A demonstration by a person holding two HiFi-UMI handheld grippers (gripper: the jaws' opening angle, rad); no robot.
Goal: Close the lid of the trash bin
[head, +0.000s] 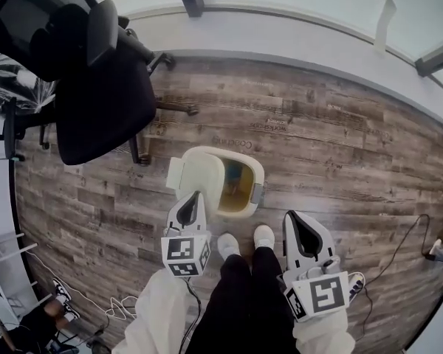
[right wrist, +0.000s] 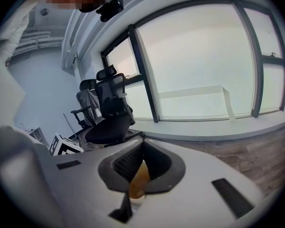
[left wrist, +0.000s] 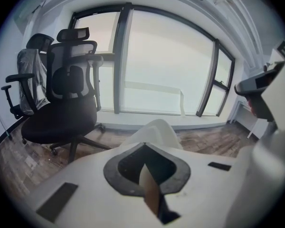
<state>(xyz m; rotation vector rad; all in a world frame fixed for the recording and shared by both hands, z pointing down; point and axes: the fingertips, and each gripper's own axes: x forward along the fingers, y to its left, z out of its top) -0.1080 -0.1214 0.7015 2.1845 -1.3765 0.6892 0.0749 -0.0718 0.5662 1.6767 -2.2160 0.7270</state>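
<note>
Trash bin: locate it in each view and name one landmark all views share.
Head view: trash bin at centre, ahead of the shoes, lid raised at its left.
Left gripper view: its white lid rises at lower centre, beyond the jaw tips.
Right gripper view: probably the amber patch with a white edge low in the jaw gap.
Shared landmark: black office chair, left of centre in all three.

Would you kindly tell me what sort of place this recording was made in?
Most likely an office room. Black swivel office chairs stand beside a wide wall of windows, and a small white trash bin sits with its lid up on the wood-look floor.
</note>
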